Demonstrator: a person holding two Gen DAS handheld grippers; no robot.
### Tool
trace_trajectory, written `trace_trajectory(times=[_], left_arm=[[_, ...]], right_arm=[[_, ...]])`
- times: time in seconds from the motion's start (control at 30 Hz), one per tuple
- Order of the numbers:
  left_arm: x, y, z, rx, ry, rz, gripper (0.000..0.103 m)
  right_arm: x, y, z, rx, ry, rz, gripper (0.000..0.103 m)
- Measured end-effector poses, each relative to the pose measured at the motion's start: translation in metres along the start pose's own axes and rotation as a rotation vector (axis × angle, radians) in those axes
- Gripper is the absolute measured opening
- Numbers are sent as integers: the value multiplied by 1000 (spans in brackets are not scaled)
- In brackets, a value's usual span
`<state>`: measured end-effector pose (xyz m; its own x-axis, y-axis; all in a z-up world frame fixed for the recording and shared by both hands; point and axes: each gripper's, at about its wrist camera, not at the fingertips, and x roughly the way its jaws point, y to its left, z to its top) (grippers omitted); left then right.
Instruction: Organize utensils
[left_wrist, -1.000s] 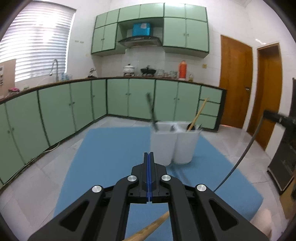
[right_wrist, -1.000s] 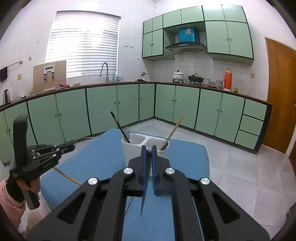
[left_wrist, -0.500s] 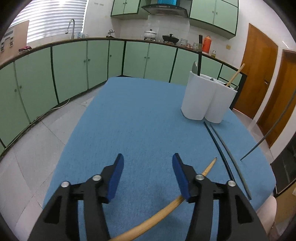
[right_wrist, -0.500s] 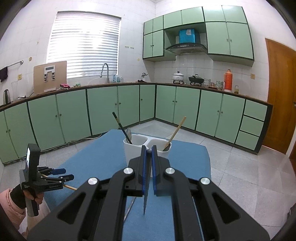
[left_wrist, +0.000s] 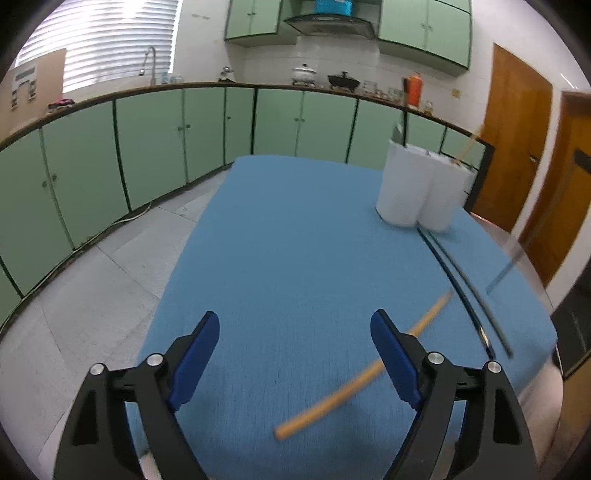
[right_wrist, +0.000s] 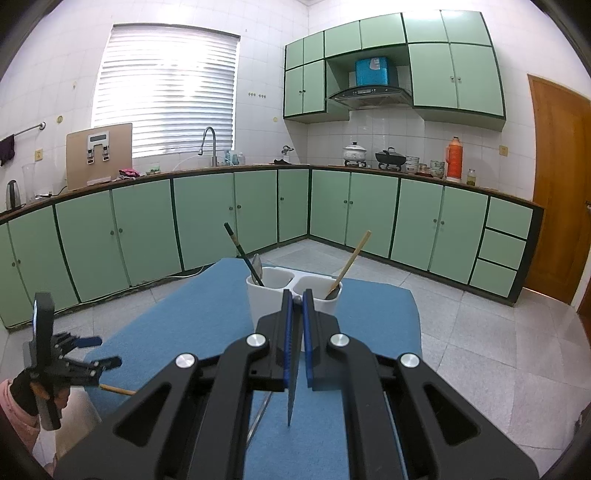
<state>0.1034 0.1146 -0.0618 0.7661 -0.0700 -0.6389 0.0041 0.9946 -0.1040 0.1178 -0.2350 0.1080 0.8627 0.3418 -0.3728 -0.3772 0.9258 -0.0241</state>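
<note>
while the left gripper (left_wrist: 295, 354) hovered low over the blue mat (left_wrist: 295, 240), its jaws stood spread wide with nothing between them. one wooden chopstick (left_wrist: 369, 373) lay slanted on the mat just ahead of the right-hand finger, its far part passing behind that finger. two dark chopsticks (left_wrist: 461, 280) lay side by side near the mat's right edge, their far ends close to the white holder (left_wrist: 417, 192). holder: two compartments, standing upright toward the far right of the mat.

right gripper (right_wrist: 297, 321): jaws nearly together, pinching one thin dark chopstick (right_wrist: 293, 373) that hung tip-down between the blue pads. holder (right_wrist: 266, 299), right view: left compartment held a dark stick and a metal spoon (right_wrist: 257, 264); right compartment held a wooden spoon (right_wrist: 349, 264), leaning right. green cupboards (right_wrist: 207, 218) ran along the walls behind.
</note>
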Motion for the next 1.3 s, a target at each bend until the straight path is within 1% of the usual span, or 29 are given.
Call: trace_trajectory(times=[0.07, 0.17, 0.2, 0.23, 0.27, 0.43, 0.5, 0.57, 0.63, 0.67, 0.73, 0.8, 0.87, 0.93, 1.13, 1.2, 1.3], left_arm=[[-5, 1, -10, 9, 14, 1, 82], [-10, 4, -27, 4, 38, 8, 74], [-11, 7, -32, -11, 44, 9, 70], [-12, 9, -37, -24, 48, 2, 67], [-12, 9, -40, -30, 51, -9, 67], [-10, 10, -52, -23, 52, -13, 61], [-9, 12, -53, -21, 36, -11, 58], [-8, 13, -52, -17, 29, -17, 50], [-7, 14, -51, -18, 29, -36, 40], [-5, 14, -50, -14, 29, -37, 38], [-5, 13, -51, -7, 26, -46, 28], [-5, 11, -53, -3, 29, -65, 25], [-6, 8, -54, 8, 30, -73, 25], [-6, 4, -56, 19, 32, -83, 20], [-7, -12, -59, 40, 28, -112, 13], [-8, -18, -60, 45, 20, -114, 11], [-13, -26, -57, 25, -12, -130, 8]], right_arm=[[-1, -1, 0, 4, 1, -2, 5], [-1, -2, -1, 9, 1, -5, 5], [-1, -2, -1, 12, 1, -6, 5], [-1, -2, 0, 12, 2, -7, 5], [-1, -2, -1, 13, 2, -7, 5], [-1, -1, 1, 9, 5, -8, 5], [-1, -1, 0, 12, 5, -5, 5], [-2, -1, 0, 13, 4, -5, 5], [-2, -2, 0, 15, 4, -5, 5], [-2, -2, 0, 17, 4, -4, 5], [-2, -2, 0, 17, 4, -4, 5], [-2, -2, 0, 18, 5, -4, 5], [-2, -2, 0, 19, 4, -4, 5], [-2, -2, 0, 20, 4, -5, 5], [-2, -3, 0, 23, 3, -5, 5], [-2, -3, 0, 25, 3, -6, 5], [-3, -4, 0, 28, 3, -8, 5]])
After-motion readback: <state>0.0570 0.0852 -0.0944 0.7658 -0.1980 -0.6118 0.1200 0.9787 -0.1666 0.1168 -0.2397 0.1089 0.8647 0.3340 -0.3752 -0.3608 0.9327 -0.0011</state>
